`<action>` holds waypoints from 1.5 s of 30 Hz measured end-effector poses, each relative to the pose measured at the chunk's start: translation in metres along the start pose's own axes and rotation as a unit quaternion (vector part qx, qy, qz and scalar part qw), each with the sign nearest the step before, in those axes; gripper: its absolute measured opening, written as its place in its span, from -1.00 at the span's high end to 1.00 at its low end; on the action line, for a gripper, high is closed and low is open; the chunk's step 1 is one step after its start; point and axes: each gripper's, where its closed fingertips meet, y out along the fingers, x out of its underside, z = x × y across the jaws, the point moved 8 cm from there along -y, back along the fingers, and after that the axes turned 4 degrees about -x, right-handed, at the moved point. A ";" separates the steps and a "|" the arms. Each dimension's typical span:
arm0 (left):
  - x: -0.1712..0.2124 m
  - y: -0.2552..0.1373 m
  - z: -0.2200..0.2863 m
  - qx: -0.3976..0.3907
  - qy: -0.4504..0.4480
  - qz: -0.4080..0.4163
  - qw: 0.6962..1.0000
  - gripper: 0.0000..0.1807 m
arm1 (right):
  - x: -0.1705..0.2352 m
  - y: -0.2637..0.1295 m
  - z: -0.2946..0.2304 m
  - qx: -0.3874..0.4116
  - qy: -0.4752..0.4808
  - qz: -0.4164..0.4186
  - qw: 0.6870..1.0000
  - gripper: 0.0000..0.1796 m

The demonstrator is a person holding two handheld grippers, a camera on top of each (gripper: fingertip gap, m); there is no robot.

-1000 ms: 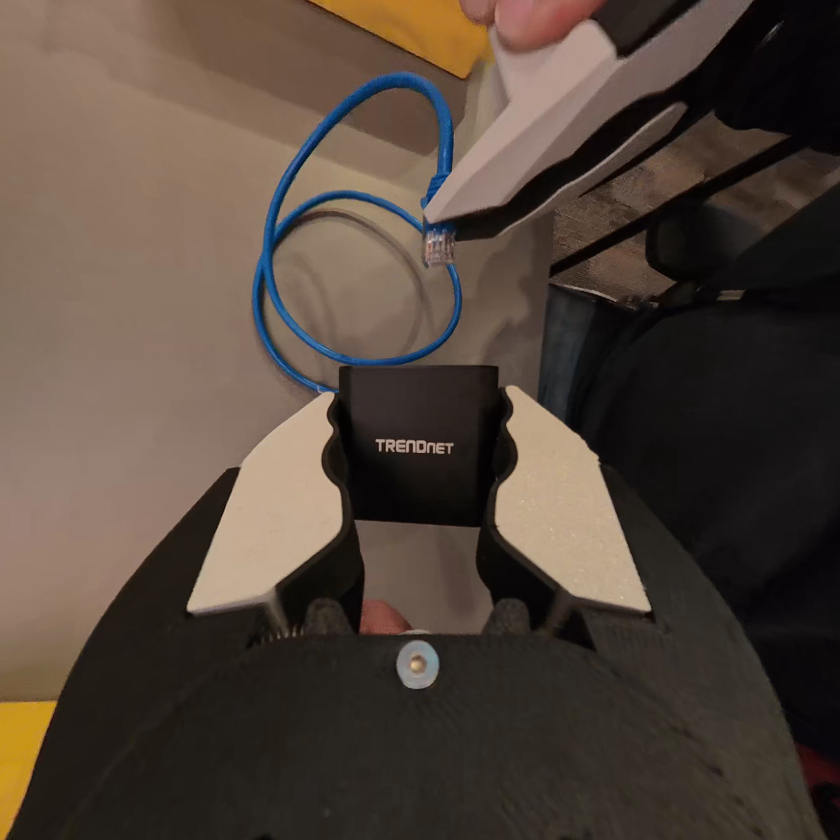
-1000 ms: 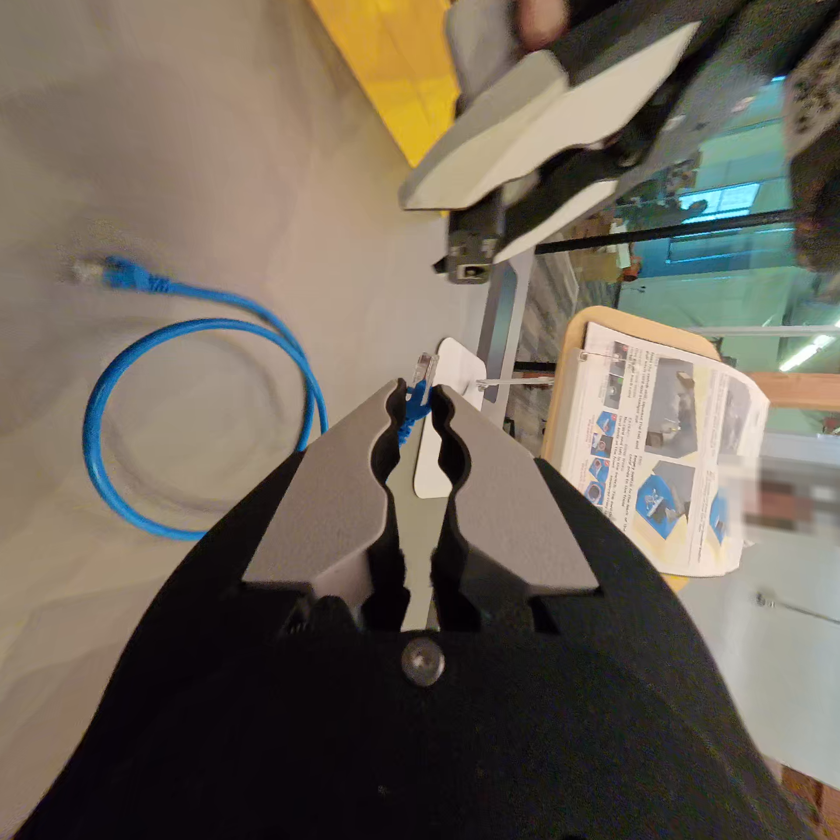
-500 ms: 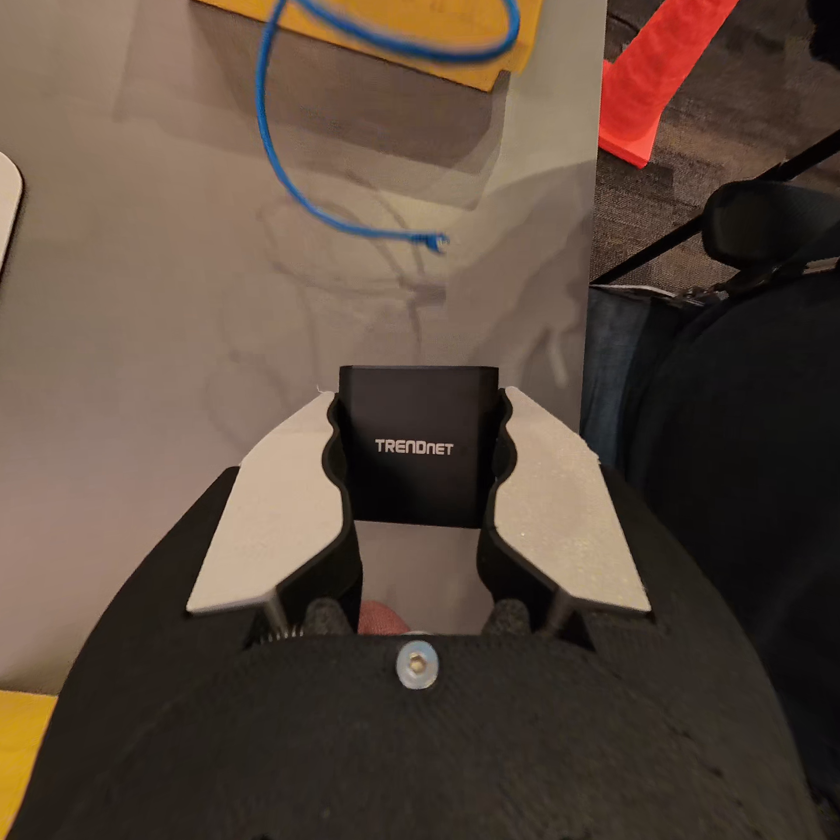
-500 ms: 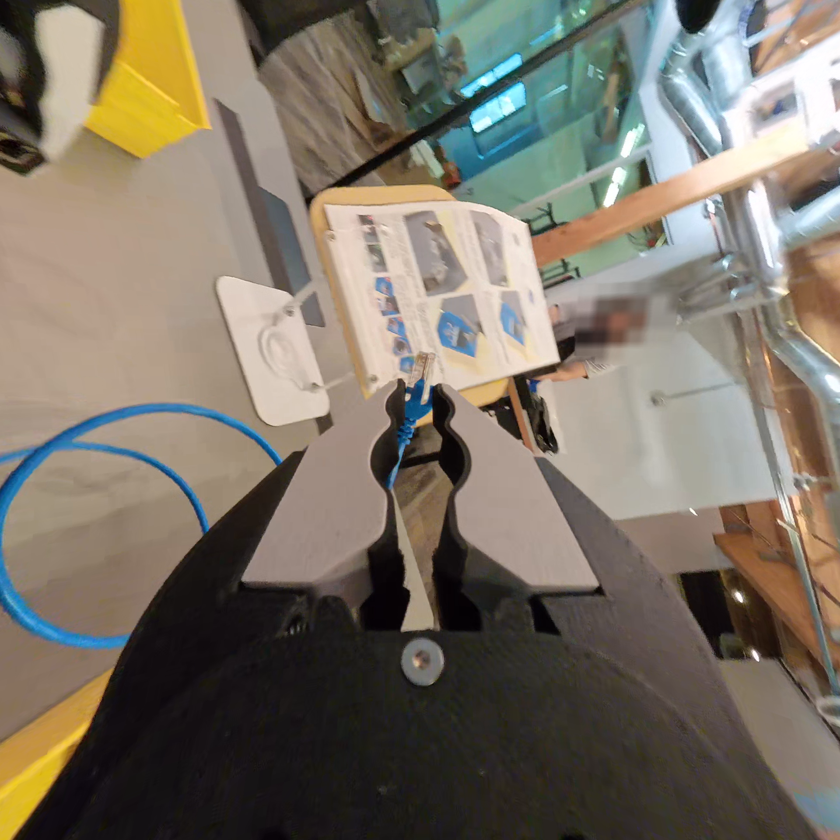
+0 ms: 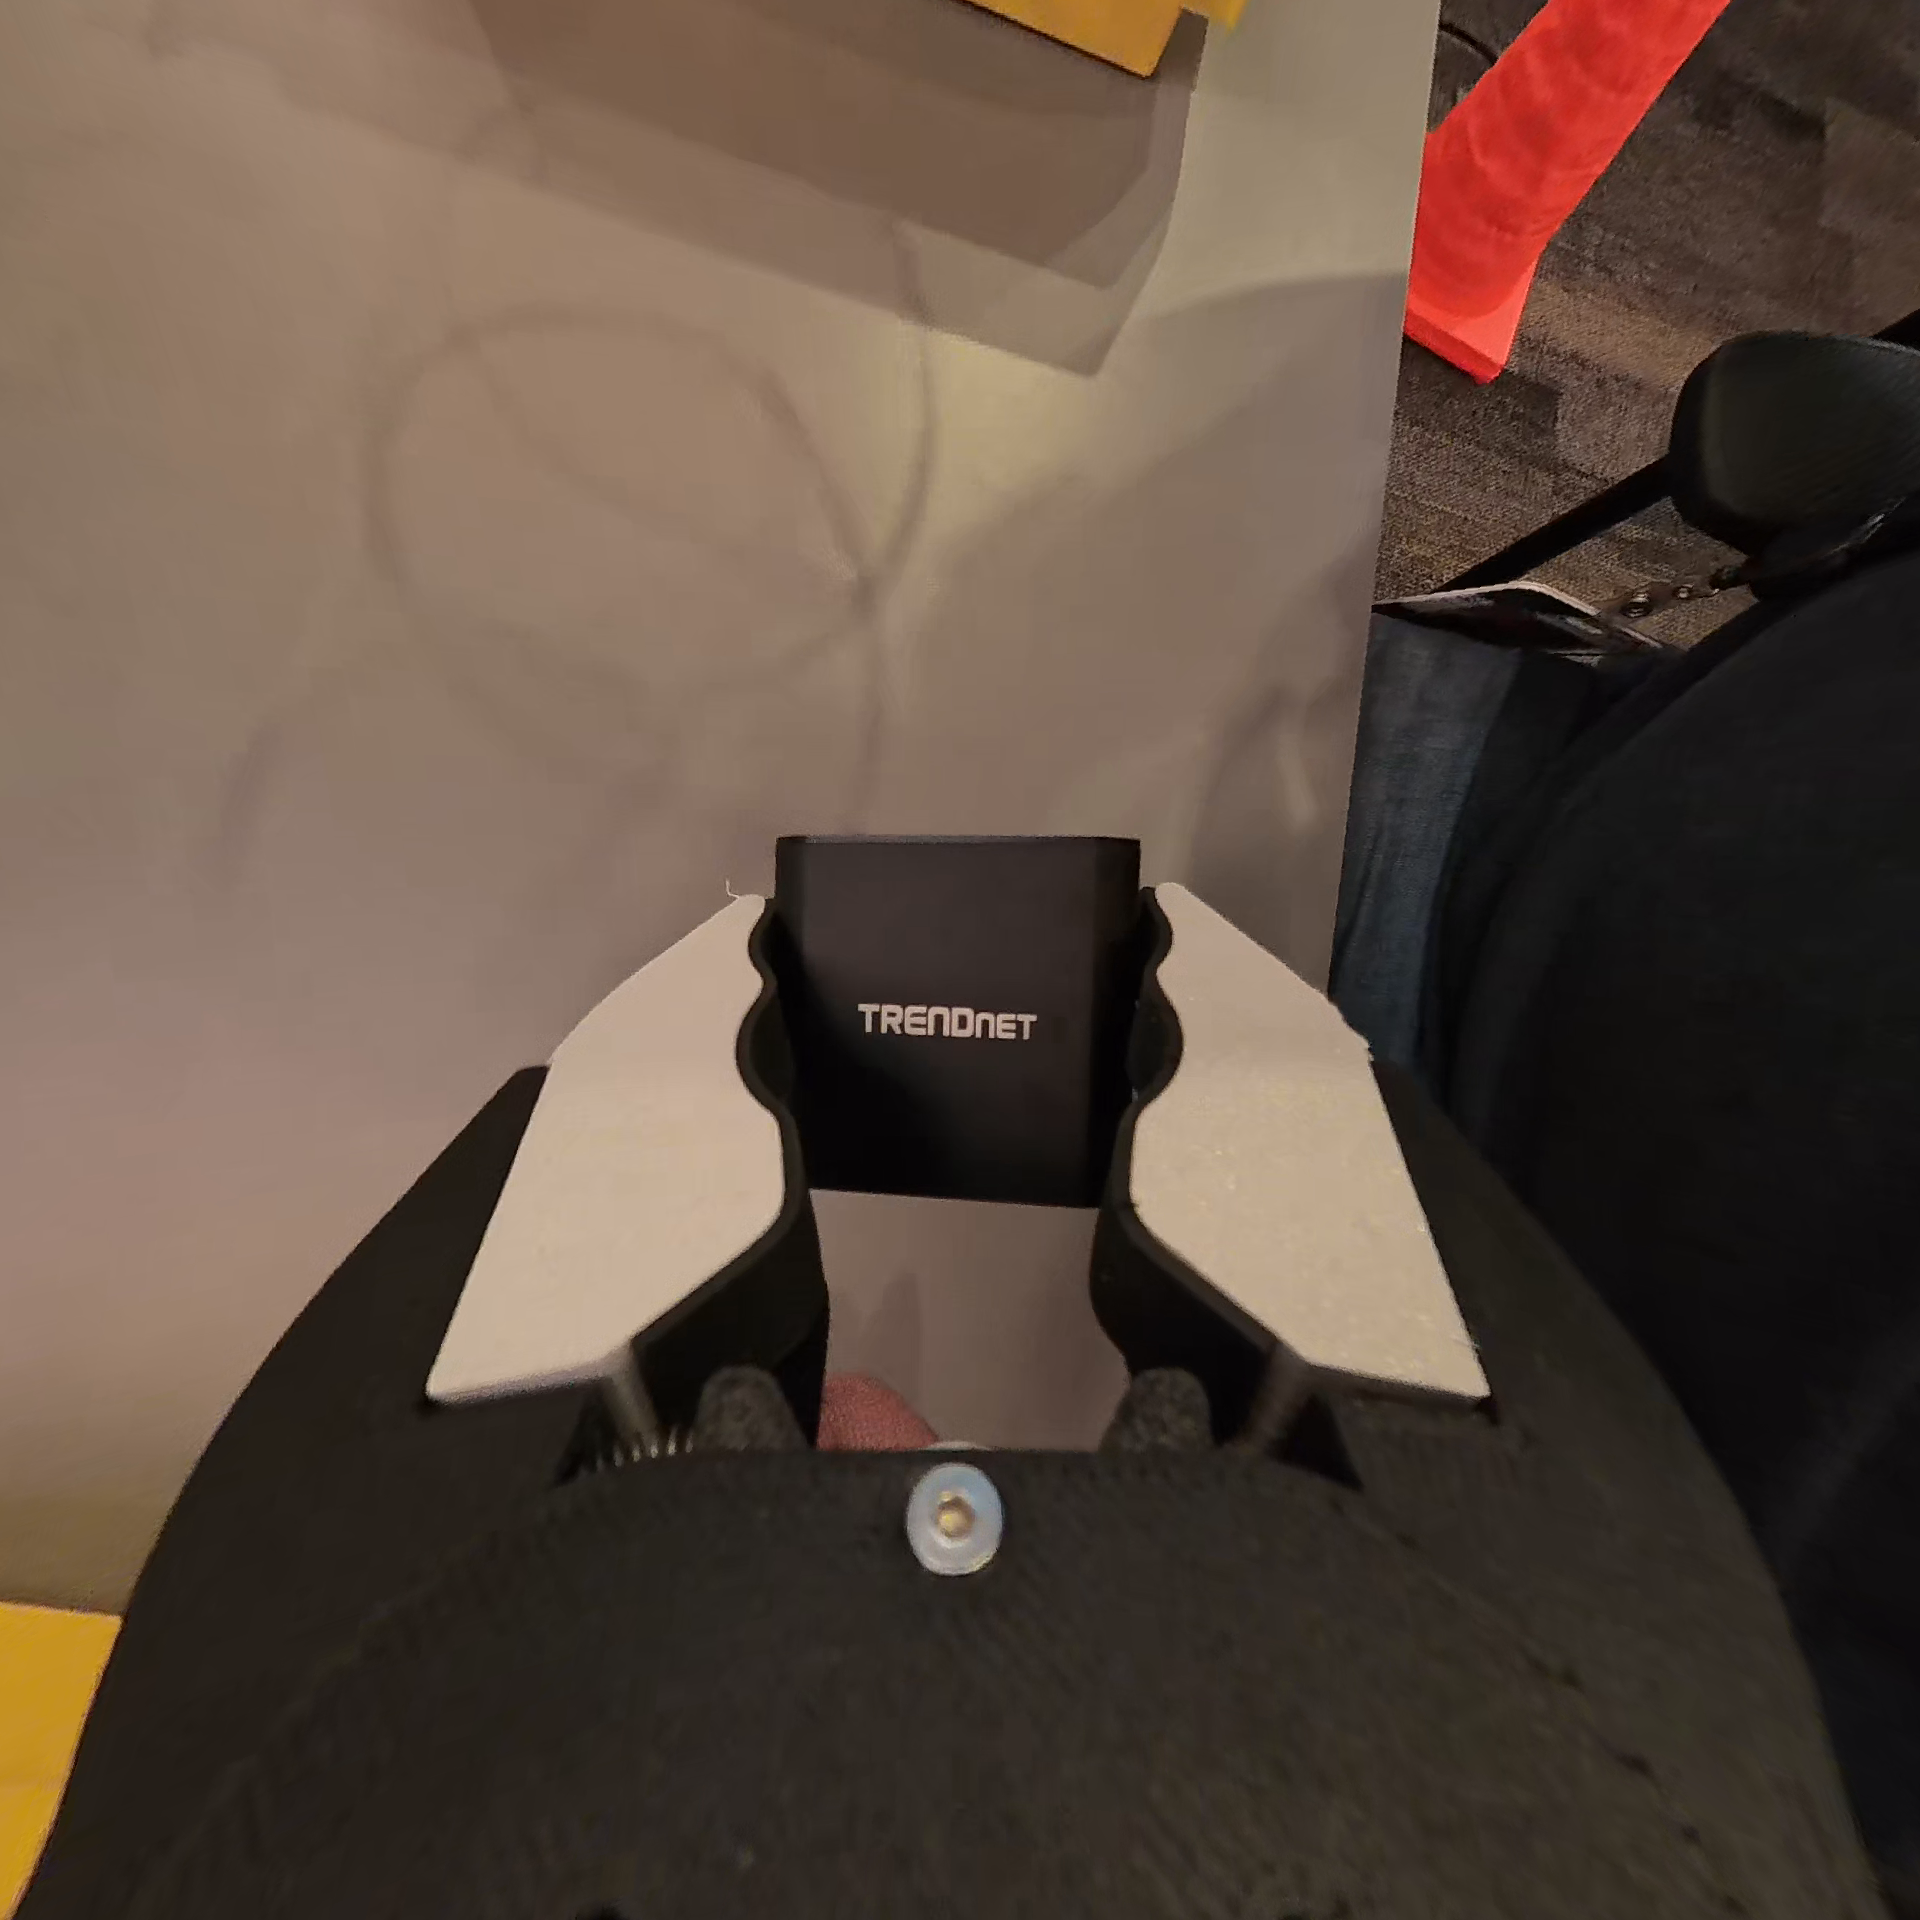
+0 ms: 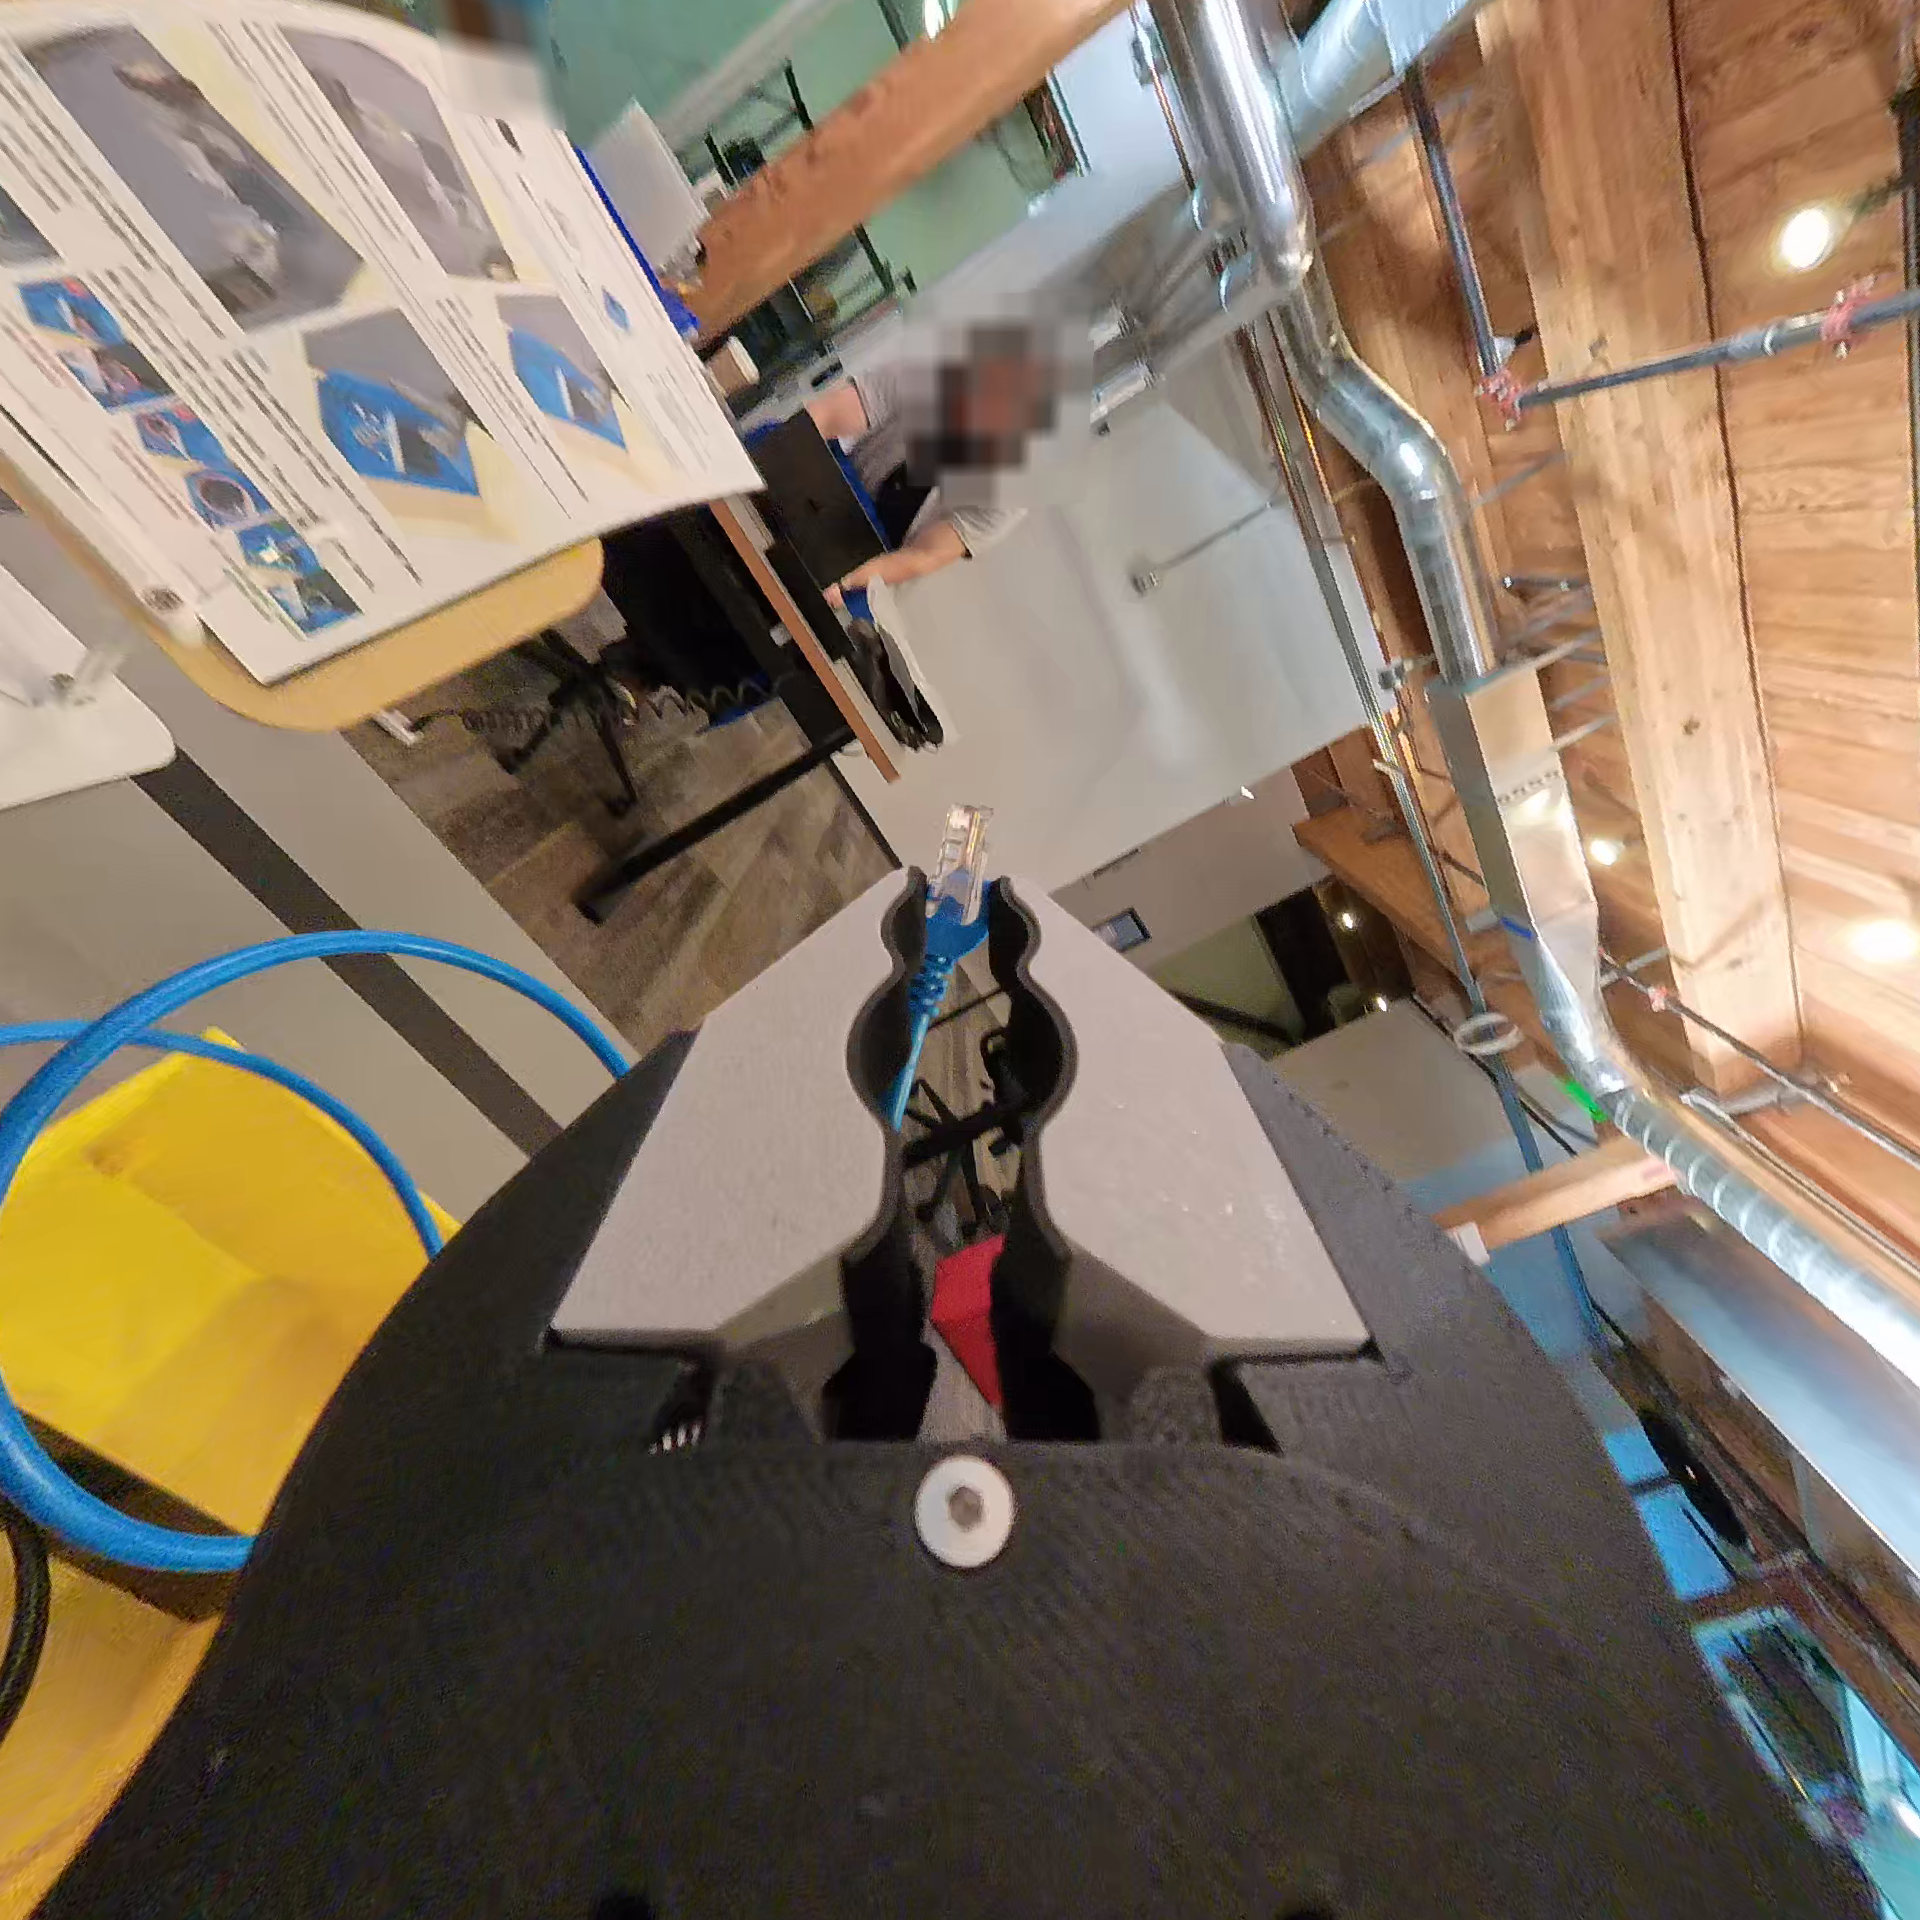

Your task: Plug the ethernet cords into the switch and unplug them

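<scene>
My left gripper (image 5: 951, 904) is shut on a small black switch (image 5: 951, 1023) and holds it above the grey table (image 5: 416, 623). Its ports are hidden on the far side. My right gripper (image 6: 958, 883) is shut on the blue ethernet cord (image 6: 935, 956) just behind its clear plug (image 6: 961, 847), which sticks out past the fingertips. The right gripper is tilted up towards the room and ceiling. The rest of the cord loops down at the left (image 6: 312, 951) over a yellow bin (image 6: 156, 1299). The cord does not show in the left wrist view.
A yellow bin edge (image 5: 1091, 31) lies at the far end of the table. An orange cone (image 5: 1527, 166) and a black chair (image 5: 1787, 436) stand on the floor to the right. A board with printed sheets (image 6: 343, 312) stands beyond the table. A person sits far off. Across from one pair of fingers to the other is roughly 55 cm.
My right gripper has lifted the cord's plug away and swung upward, from facing the table to facing the room. The cord has left the left wrist view. The switch stays gripped.
</scene>
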 end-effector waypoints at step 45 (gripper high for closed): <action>0.003 0.002 -0.002 -0.025 0.004 0.024 0.999 0.30 | 0.111 -0.010 -0.248 -0.241 0.200 -0.153 0.937 0.53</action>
